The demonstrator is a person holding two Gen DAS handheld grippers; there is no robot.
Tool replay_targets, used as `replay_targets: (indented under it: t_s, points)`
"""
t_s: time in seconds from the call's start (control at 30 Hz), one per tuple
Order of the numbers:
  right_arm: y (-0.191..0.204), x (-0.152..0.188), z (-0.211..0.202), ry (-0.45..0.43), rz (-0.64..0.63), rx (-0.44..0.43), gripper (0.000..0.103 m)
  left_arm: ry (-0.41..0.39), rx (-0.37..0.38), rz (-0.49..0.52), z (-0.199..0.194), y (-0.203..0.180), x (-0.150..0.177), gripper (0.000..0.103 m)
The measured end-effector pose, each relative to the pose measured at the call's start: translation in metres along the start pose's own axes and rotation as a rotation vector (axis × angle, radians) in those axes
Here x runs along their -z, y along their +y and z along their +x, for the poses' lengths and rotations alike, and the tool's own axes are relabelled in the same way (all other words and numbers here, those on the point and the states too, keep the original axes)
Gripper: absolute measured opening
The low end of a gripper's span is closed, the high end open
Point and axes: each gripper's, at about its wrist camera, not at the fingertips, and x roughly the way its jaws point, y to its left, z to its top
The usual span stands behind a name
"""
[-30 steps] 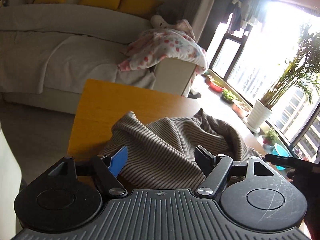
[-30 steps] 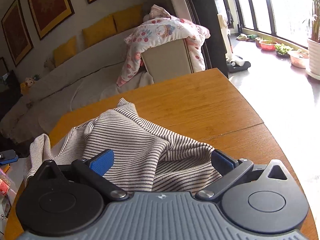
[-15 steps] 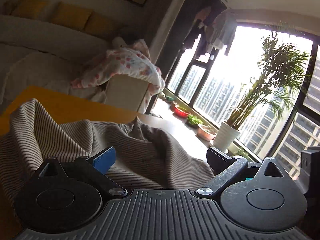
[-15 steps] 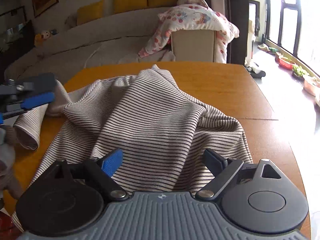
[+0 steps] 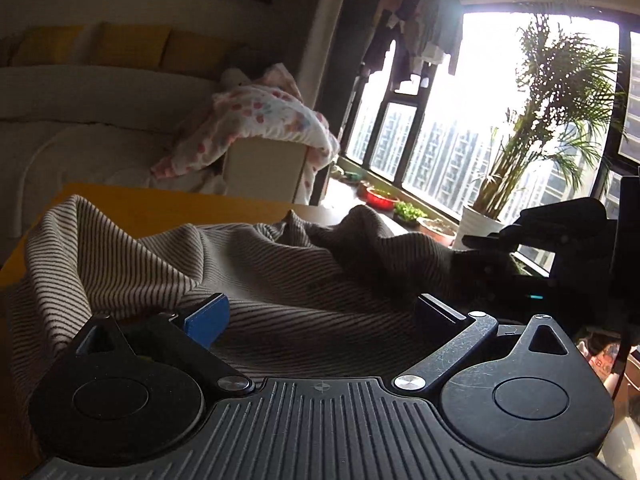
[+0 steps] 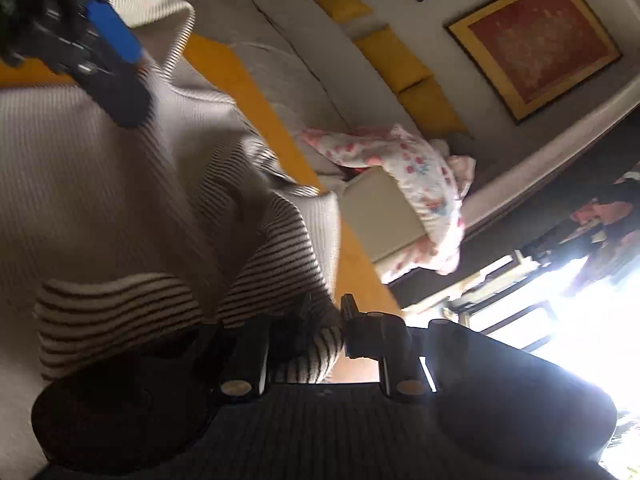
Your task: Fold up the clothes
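Observation:
A striped beige garment (image 5: 280,280) lies crumpled on the wooden table (image 5: 160,208). My left gripper (image 5: 324,316) is open, and the cloth lies under the gap between its blue pad and dark pad without being pinched. At the right of the left wrist view, my right gripper (image 5: 460,250) bites the garment's right edge. The right wrist view is rolled sideways. There my right gripper (image 6: 304,320) is shut on a bunched fold of the striped garment (image 6: 120,200). The left gripper (image 6: 138,84) hovers over the cloth at top left.
A light sofa (image 5: 100,120) with yellow cushions (image 5: 132,46) stands beyond the table. A floral blanket (image 5: 260,120) is draped over its armrest. Bright windows, a potted palm (image 5: 540,120) and small plant pots (image 5: 380,196) lie to the right. Framed pictures (image 6: 536,40) hang on the wall.
My right gripper rolled onto its side and closed on a fold of the garment. My left gripper widened, swung toward the window, then held still; the right gripper came into its view.

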Motion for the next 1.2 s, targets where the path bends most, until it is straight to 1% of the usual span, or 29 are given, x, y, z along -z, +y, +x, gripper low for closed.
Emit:
replay_targets:
  t_s: [0.03, 0.1, 0.13, 0.23, 0.3, 0.33, 0.37, 0.4, 0.43, 0.47, 0.5, 0.53, 0.57, 0.6, 0.63, 0.7, 0.73, 0.77, 0.8, 0.87, 0.93, 0.97, 1.0, 1.03, 1.1, 1.2]
  points:
    - [-0.018, 0.005, 0.016, 0.024, 0.019, 0.075, 0.008, 0.010, 0.002, 0.012, 0.002, 0.000, 0.000, 0.102]
    - [-0.062, 0.015, 0.050, 0.081, 0.128, 0.209, 0.002, 0.032, 0.001, 0.042, 0.004, 0.000, -0.002, 0.103]
    - [-0.079, 0.019, 0.062, 0.101, 0.185, 0.249, 0.000, 0.044, -0.001, 0.054, 0.006, 0.001, -0.003, 0.103]
    - [-0.119, 0.030, 0.096, 0.141, 0.342, 0.298, 0.000, 0.096, -0.019, 0.070, 0.014, 0.009, -0.007, 0.103]
    - [-0.135, 0.036, 0.113, 0.163, 0.445, 0.289, 0.000, 0.124, -0.030, 0.049, 0.019, 0.015, -0.008, 0.103]
    - [-0.143, 0.039, 0.118, 0.170, 0.501, 0.263, 0.000, 0.137, -0.032, 0.035, 0.021, 0.018, -0.008, 0.103]
    - [-0.150, 0.042, 0.118, 0.165, 0.574, 0.197, 0.000, 0.146, -0.028, 0.014, 0.022, 0.022, -0.008, 0.103]
    - [-0.157, 0.044, 0.116, 0.145, 0.667, 0.078, 0.000, 0.149, -0.022, 0.001, 0.023, 0.024, -0.008, 0.103]
    - [-0.163, 0.045, 0.113, 0.115, 0.767, -0.069, 0.001, 0.150, -0.014, -0.011, 0.024, 0.027, -0.009, 0.103]
    - [-0.162, 0.045, 0.107, 0.084, 0.844, -0.216, 0.005, 0.145, -0.004, -0.020, 0.024, 0.028, -0.009, 0.103]
    - [-0.155, 0.040, 0.099, 0.060, 0.874, -0.332, 0.011, 0.140, 0.006, -0.027, 0.024, 0.028, -0.011, 0.103]
    - [-0.142, 0.030, 0.094, 0.044, 0.849, -0.384, 0.027, 0.132, 0.018, -0.033, 0.025, 0.028, -0.012, 0.103]
    - [-0.127, 0.021, 0.093, 0.045, 0.809, -0.408, 0.049, 0.117, 0.033, -0.030, 0.025, 0.026, -0.015, 0.103]
    - [-0.111, 0.015, 0.096, 0.065, 0.775, -0.422, 0.057, 0.105, 0.041, -0.023, 0.025, 0.024, -0.016, 0.103]
    - [-0.095, 0.009, 0.099, 0.085, 0.742, -0.436, 0.063, 0.092, 0.049, -0.017, 0.025, 0.022, -0.018, 0.103]
    - [-0.064, -0.002, 0.105, 0.125, 0.675, -0.464, 0.062, 0.089, 0.058, 0.000, 0.026, 0.018, -0.019, 0.103]
    - [-0.050, -0.006, 0.110, 0.148, 0.639, -0.461, 0.054, 0.094, 0.058, 0.011, 0.027, 0.016, -0.018, 0.103]
    - [-0.038, -0.005, 0.119, 0.177, 0.592, -0.428, 0.034, 0.103, 0.052, 0.025, 0.028, 0.015, -0.017, 0.103]
    - [-0.032, -0.002, 0.128, 0.197, 0.560, -0.391, 0.026, 0.111, 0.049, 0.037, 0.028, 0.015, -0.016, 0.103]
    - [-0.036, 0.003, 0.145, 0.214, 0.577, -0.338, 0.025, 0.126, 0.048, 0.041, 0.027, 0.017, -0.015, 0.103]
    - [-0.053, 0.006, 0.158, 0.261, 0.664, -0.324, 0.025, 0.129, 0.039, 0.027, 0.025, 0.021, -0.015, 0.103]
    - [-0.061, 0.006, 0.157, 0.250, 0.698, -0.327, 0.025, 0.129, 0.034, 0.013, 0.023, 0.024, -0.017, 0.103]
    - [-0.068, 0.004, 0.151, 0.211, 0.723, -0.339, 0.025, 0.129, 0.034, 0.000, 0.022, 0.028, -0.020, 0.103]
    - [-0.076, 0.001, 0.143, 0.163, 0.752, -0.370, 0.025, 0.125, 0.035, -0.016, 0.019, 0.034, -0.025, 0.103]
    - [-0.085, -0.008, 0.125, 0.070, 0.796, -0.451, 0.025, 0.096, 0.020, -0.047, 0.010, 0.046, -0.039, 0.103]
    - [-0.076, -0.026, 0.111, 0.008, 0.764, -0.511, 0.028, 0.029, -0.019, -0.095, -0.013, 0.065, -0.070, 0.103]
